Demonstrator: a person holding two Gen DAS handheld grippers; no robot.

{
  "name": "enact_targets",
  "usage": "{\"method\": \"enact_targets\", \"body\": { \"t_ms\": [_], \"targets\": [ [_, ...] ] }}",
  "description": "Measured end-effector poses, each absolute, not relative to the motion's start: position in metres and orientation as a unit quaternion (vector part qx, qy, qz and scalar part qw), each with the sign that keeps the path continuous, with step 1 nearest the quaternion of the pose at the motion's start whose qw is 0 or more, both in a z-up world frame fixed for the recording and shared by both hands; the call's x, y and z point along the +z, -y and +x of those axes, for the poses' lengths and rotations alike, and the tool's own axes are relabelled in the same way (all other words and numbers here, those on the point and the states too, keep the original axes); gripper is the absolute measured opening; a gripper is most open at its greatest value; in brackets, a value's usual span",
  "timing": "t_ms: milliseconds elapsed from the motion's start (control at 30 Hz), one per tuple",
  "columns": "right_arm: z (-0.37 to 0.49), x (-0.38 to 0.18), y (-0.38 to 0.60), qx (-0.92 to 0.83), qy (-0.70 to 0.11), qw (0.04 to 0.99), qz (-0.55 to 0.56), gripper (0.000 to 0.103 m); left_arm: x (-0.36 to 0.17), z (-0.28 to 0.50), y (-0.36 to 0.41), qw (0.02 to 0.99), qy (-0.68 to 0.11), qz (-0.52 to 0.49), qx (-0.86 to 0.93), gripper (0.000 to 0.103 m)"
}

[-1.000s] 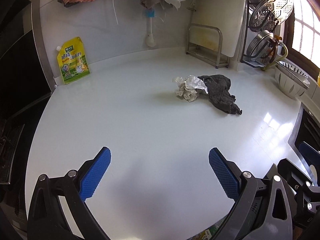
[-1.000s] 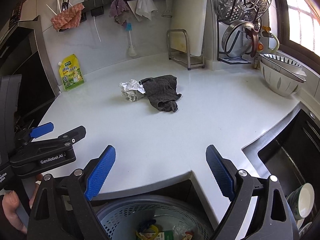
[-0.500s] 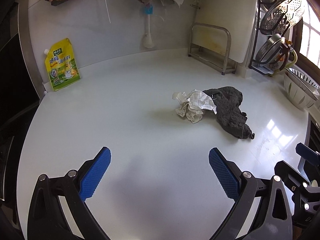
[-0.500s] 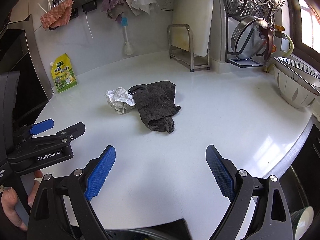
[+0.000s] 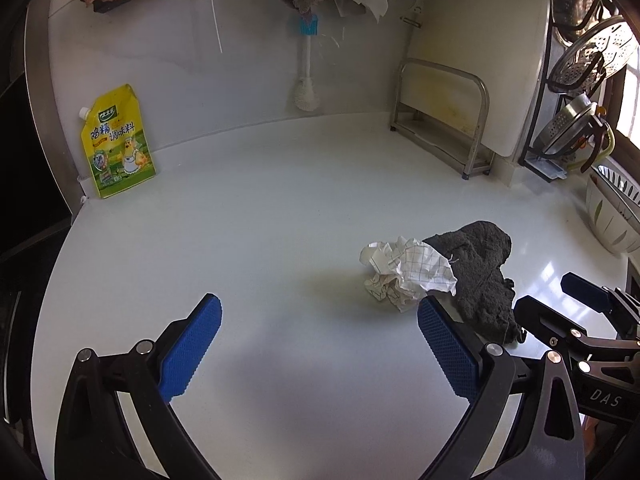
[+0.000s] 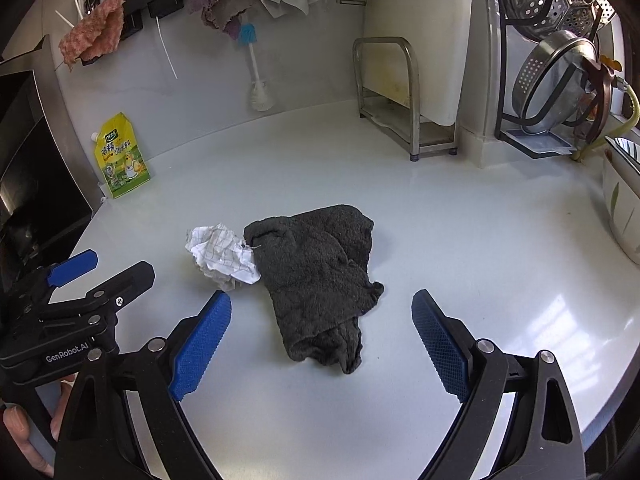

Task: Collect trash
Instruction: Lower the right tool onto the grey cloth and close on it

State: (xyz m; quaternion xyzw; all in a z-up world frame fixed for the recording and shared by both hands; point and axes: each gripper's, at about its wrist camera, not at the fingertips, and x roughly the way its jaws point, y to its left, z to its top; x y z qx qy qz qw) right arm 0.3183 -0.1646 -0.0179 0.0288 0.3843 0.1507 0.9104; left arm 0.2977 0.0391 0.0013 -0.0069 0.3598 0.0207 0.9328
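The left gripper (image 5: 319,348) has its fingers (image 5: 191,350) spread wide and empty above the white table (image 5: 260,240). The right gripper (image 6: 321,344) is likewise released, holding nothing. Just ahead of the right gripper's left fingertip lies a crumpled paper wad (image 6: 222,254), touching a dark grey cloth (image 6: 320,276) that lies ahead between those fingers. Well beyond, a yellow seasoning pouch (image 5: 116,144) leans against the wall.

Counter layout
Crumpled paper (image 6: 222,255) touches the cloth's (image 6: 320,280) left side mid-counter (image 6: 460,240); a pouch (image 6: 122,160) leans at the back-left corner, a rack (image 6: 396,100) at the back edge.
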Motion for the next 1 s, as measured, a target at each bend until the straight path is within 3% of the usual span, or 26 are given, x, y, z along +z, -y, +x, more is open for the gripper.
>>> {"method": "enact_targets", "body": {
  "t_ms": [633, 667, 867, 1000],
  "targets": [
    [0.379, -0.054, 0.143, 0.176, -0.428, 0.886, 0.018, 0.085, -0.015, 0.315, -0.038, 0.928, -0.372, -0.014, 0.018, 0.097],
    [0.379, -0.055, 0.141, 0.181, -0.429, 0.885, 0.015, 0.075, -0.015, 0.314, -0.038, 0.928, -0.371, -0.013, 0.018, 0.097],
    [0.372, -0.054, 0.136, 0.199, -0.426, 0.883, -0.001, 0.046, -0.014, 0.313, -0.035, 0.929, -0.370, -0.009, 0.018, 0.097],
    [0.368, -0.048, 0.143, 0.202, -0.414, 0.887, 0.014, 0.039, -0.011, 0.314, -0.028, 0.929, -0.369, -0.003, 0.016, 0.097]
  ]
}}
